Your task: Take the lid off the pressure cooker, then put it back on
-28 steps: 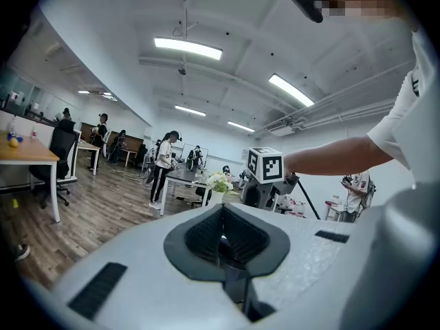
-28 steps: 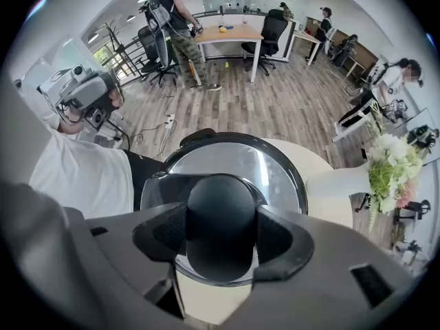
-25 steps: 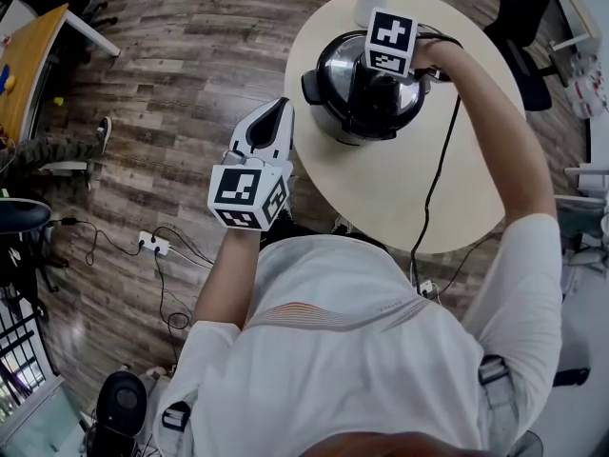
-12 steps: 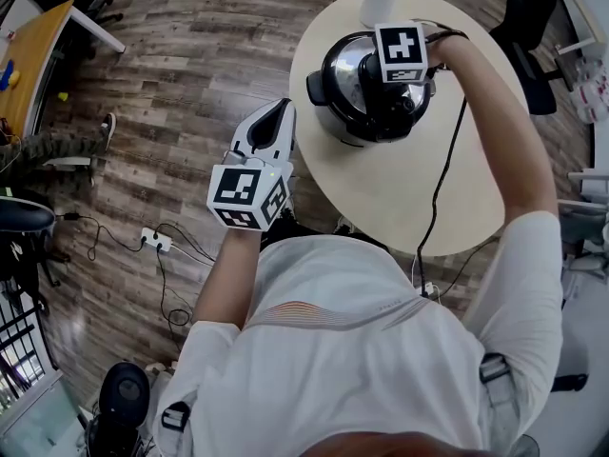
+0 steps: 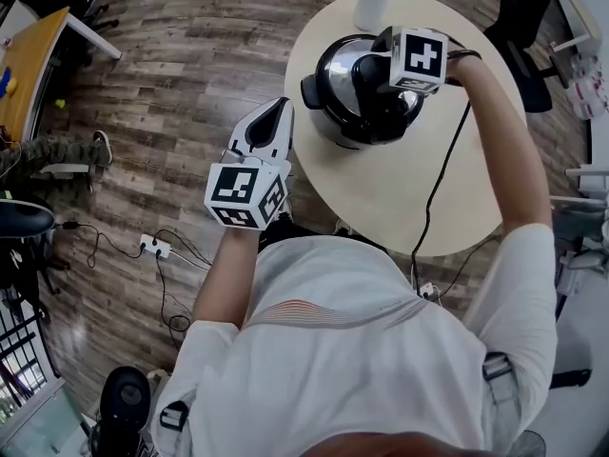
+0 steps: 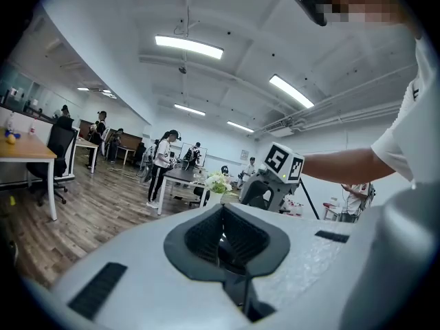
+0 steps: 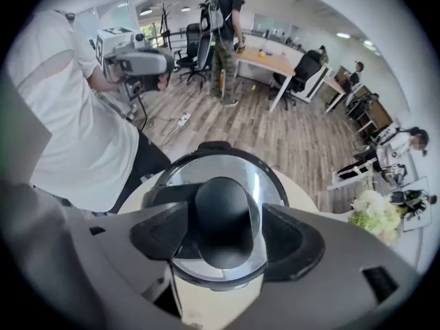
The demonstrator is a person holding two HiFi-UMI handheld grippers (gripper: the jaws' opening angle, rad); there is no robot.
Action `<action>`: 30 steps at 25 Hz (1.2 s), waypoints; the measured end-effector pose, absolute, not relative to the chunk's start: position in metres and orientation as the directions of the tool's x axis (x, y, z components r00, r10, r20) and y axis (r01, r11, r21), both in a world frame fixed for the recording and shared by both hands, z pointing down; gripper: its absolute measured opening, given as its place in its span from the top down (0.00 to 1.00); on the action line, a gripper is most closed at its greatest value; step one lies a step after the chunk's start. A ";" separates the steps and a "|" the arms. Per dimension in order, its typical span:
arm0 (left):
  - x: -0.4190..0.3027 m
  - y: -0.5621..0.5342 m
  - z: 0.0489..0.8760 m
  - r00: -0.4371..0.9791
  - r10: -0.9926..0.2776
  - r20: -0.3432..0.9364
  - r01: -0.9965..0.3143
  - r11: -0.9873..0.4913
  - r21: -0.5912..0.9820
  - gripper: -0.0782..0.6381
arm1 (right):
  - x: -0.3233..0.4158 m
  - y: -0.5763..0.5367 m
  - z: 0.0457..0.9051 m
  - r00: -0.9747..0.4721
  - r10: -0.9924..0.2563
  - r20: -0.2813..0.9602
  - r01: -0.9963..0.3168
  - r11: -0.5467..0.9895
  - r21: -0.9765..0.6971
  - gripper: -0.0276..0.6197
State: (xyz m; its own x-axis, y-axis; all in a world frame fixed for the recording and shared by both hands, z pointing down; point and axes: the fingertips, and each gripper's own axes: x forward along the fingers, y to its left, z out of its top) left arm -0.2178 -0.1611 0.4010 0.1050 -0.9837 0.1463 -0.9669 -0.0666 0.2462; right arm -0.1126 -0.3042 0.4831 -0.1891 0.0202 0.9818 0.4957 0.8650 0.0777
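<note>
Rolled right claw about its own axis since a second ago, swinging its marker cube toward the right side of the pressure cooker in the head view. Have just been widening its jaws: black knob sits between the pads with a sliver of gap each side, so spread, not pinching. Pointing steeply down onto the lid. Seeing lid seated on the pot, chrome top, knob dead centre. Found cooker standing on the round pale worktop, far-left part, with a white vase of flowers just behind it. Noting black cable running from the right wrist over the worktop and off the near edge. Kept left claw in place off the worktop's left edge, over the wood floor, roughly level, jaws pressed together on nothing, well apart from the cooker.
</note>
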 end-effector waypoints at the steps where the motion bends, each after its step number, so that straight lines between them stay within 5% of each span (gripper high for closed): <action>1: -0.218 -0.163 0.399 0.108 -0.984 0.144 -0.967 -0.070 0.247 0.88 | -0.114 -0.304 0.473 -0.264 0.017 0.964 0.463 0.879 0.111 0.47; 6: -0.219 -0.176 0.388 0.119 -0.985 0.129 -0.969 -0.086 0.231 0.88 | -0.111 -0.316 0.405 -0.700 -0.118 0.704 0.085 0.965 0.247 0.47; 11: -0.211 -0.190 0.370 0.142 -0.985 0.099 -0.972 -0.119 0.202 0.88 | -0.069 -0.308 0.353 -0.870 -0.320 0.376 -0.291 0.947 0.133 0.47; 17: -0.178 -0.209 0.349 0.222 -0.972 0.075 -0.962 -0.206 0.177 0.88 | -0.011 -0.271 0.294 -0.861 -0.508 0.035 -0.507 0.861 0.027 0.49; 21: -0.146 -0.215 0.341 0.287 -0.955 0.074 -0.950 -0.275 0.147 0.88 | 0.034 -0.254 0.278 -0.792 -0.606 -0.075 -0.608 0.793 0.020 0.65; 25: -0.123 -0.222 0.334 0.328 -0.942 0.074 -0.940 -0.318 0.122 0.88 | 0.078 -0.255 0.277 -0.707 -0.700 -0.094 -0.702 0.712 -0.024 0.95; 30: -0.105 -0.225 0.328 0.349 -0.935 0.070 -0.935 -0.342 0.097 0.88 | 0.098 -0.258 0.283 -0.668 -0.743 -0.039 -0.744 0.668 -0.002 0.96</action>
